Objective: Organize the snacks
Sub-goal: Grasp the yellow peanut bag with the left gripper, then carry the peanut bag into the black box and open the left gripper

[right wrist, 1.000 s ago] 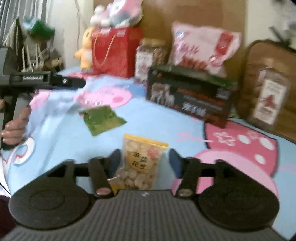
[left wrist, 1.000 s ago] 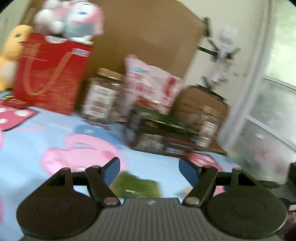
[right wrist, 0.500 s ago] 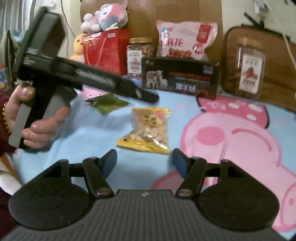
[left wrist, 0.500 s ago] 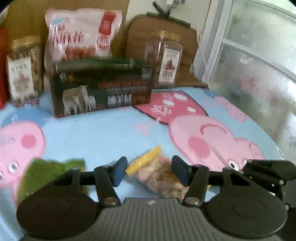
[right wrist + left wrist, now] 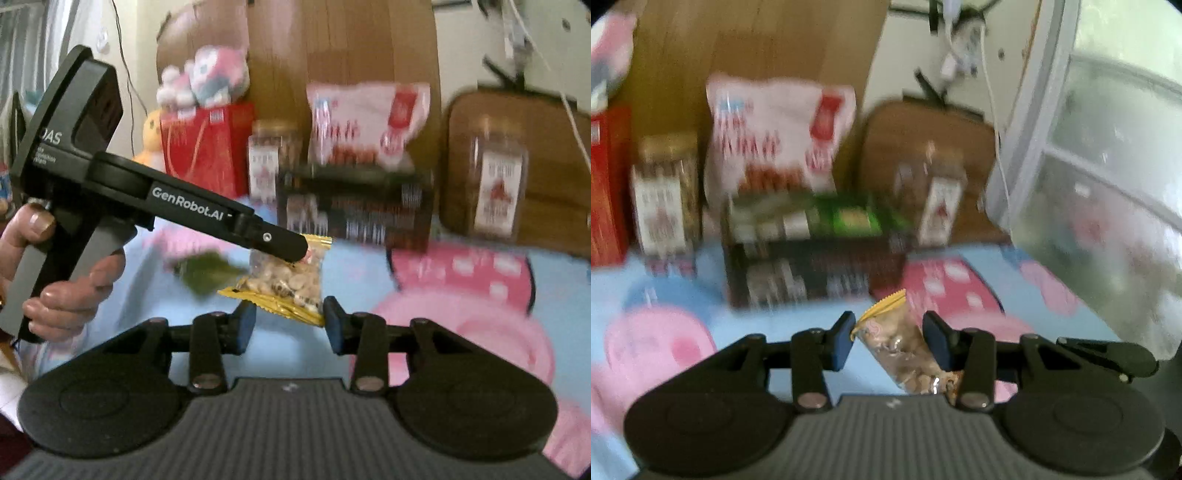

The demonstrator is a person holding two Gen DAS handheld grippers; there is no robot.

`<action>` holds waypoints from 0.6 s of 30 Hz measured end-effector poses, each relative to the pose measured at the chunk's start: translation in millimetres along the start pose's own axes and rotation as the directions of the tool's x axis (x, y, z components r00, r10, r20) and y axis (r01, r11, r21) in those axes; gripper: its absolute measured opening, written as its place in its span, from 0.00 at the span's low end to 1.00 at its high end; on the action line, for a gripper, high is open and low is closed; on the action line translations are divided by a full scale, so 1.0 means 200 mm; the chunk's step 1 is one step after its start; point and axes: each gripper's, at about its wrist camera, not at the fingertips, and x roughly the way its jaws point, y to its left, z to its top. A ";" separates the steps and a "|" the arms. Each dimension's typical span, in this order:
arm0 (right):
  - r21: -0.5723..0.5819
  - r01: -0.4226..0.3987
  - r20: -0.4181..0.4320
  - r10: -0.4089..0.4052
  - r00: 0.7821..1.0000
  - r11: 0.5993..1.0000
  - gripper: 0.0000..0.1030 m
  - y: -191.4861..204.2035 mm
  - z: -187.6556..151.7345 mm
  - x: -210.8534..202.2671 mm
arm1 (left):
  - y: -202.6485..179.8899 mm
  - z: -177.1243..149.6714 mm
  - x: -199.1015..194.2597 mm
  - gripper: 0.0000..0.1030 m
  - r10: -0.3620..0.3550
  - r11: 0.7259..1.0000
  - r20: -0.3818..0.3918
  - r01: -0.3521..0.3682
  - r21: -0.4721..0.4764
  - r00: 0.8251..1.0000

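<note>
A clear peanut packet with yellow sealed ends sits between the pads of my left gripper, whose jaws are closing and press on its sides. In the right wrist view the left gripper, carried by a person's hand, holds the packet by its top, lifted off the blue cartoon sheet. My right gripper sits just below the packet with its jaws closing. The packet's lower yellow edge hangs at its fingertips, but the pads do not press on it.
Along the back stand a dark box, a pink snack bag, two jars and a red gift bag topped with plush toys. A green packet lies on the sheet to the left.
The left gripper swung over from the left, closed around the peanut packet and raised it off the sheet. The right gripper's jaws have narrowed and the packet now hangs at their tips.
</note>
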 end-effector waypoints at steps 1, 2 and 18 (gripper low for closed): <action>-0.017 0.004 0.023 -0.003 1.000 1.000 0.41 -0.01 0.05 0.03 | 0.01 0.05 0.01 0.40 0.014 1.000 0.016 -0.014 0.000 1.000; -0.031 0.006 0.042 -0.005 0.999 1.000 0.41 -0.01 0.08 0.05 | 0.03 0.10 0.02 0.39 0.026 1.000 0.033 -0.026 -0.002 0.999; 0.040 0.261 0.142 -0.264 0.954 0.965 0.55 -0.38 0.33 0.69 | 0.46 0.39 0.55 0.45 0.222 0.965 0.043 -0.213 -0.155 0.974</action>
